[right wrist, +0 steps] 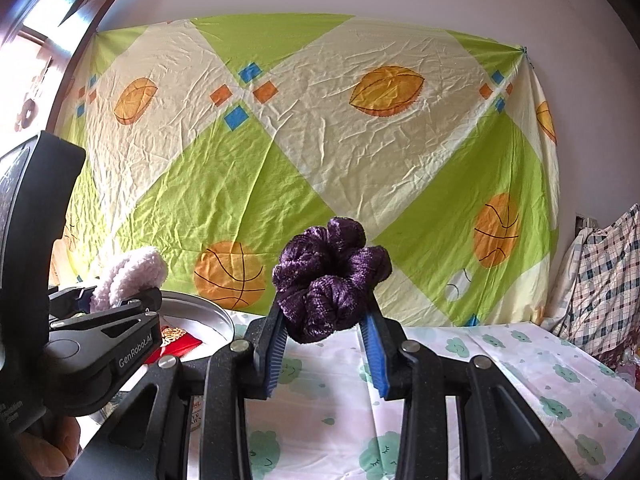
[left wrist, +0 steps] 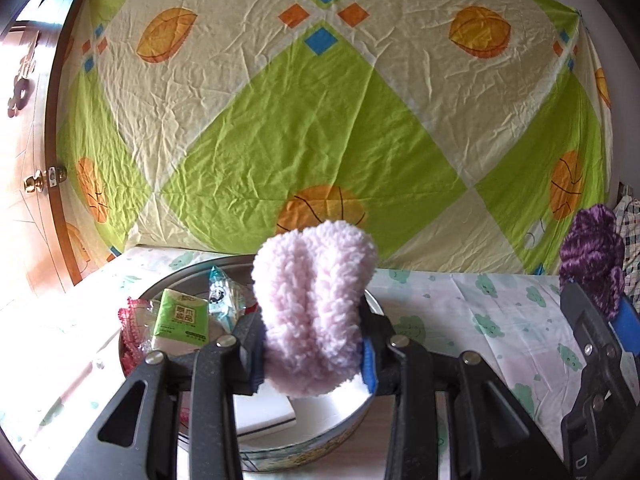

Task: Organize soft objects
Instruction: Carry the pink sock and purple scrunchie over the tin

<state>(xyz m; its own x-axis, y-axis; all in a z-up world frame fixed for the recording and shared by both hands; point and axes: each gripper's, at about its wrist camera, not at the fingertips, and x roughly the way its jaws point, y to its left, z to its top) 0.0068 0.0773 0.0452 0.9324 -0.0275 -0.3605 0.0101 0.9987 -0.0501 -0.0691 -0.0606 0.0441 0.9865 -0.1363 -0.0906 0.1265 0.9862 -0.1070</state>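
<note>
My left gripper clamps the pink fleece, low centre of its frame, held over the round tin so it can drop in beside the tissue pack already there. My right gripper pinches the purple scrunchie, centre of its frame, clear of the cloud-print cloth. The fleece is nubbly and folded double; the scrunchie is velvety, bunched in lobes; both squash between the ribbed pads.

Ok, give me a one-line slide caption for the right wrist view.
Right tongs grip a purple scrunchie above the cloud-print sheet.
</note>
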